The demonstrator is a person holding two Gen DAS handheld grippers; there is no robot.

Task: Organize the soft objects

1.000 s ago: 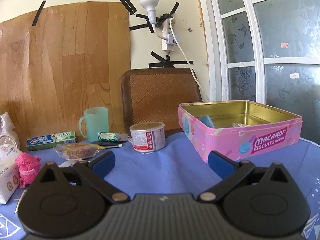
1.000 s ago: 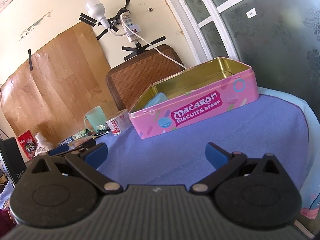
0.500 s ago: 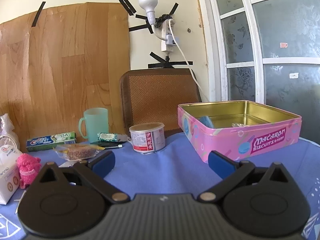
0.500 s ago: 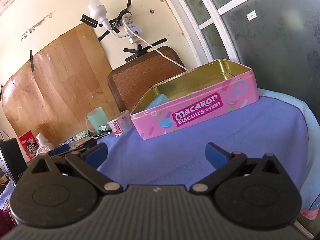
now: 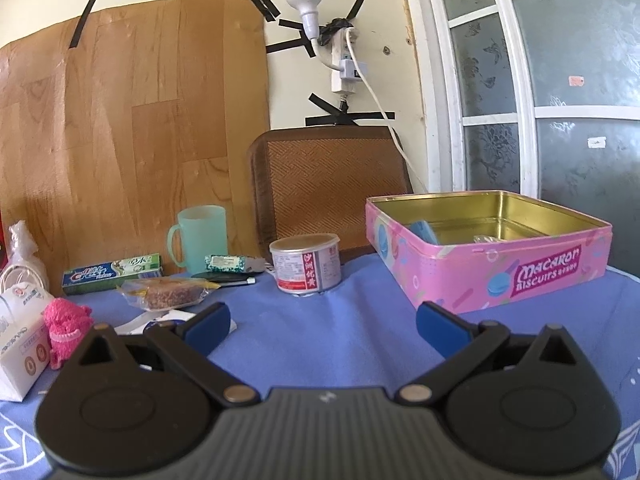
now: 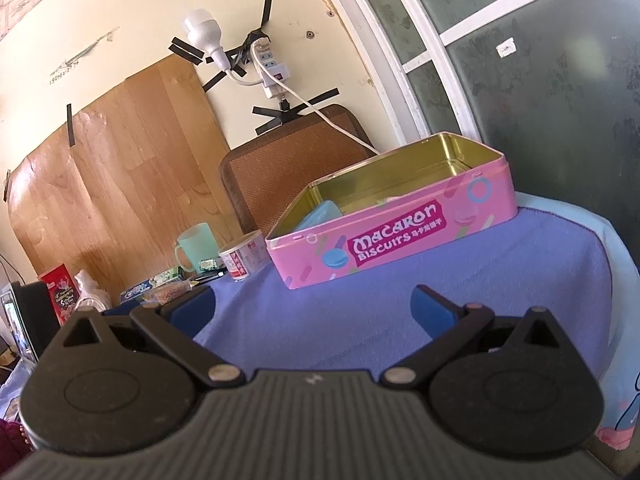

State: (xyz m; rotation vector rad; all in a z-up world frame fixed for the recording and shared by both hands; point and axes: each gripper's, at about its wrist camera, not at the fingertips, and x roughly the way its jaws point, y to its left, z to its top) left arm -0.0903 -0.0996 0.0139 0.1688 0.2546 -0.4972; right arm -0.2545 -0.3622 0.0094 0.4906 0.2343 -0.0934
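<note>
We read "Macaron Biscuits" on the front wall of the pink tin [image 5: 520,276] at 3 o'clock; other labels stay illegible.

I see a pink biscuit tin [image 5: 496,264] of printed metal, its inside a glossy gold. Under it the desk [image 5: 360,332] wears a matt blue cloth with a fine weave. Left of the tin stands a small can [image 5: 306,264] with a paper label, then a translucent green plastic mug [image 5: 200,238]. Farther left, a fuzzy pink knitted toy [image 5: 66,330]. My tongs [image 5: 323,324] look matt black plastic with blue pads.
</note>
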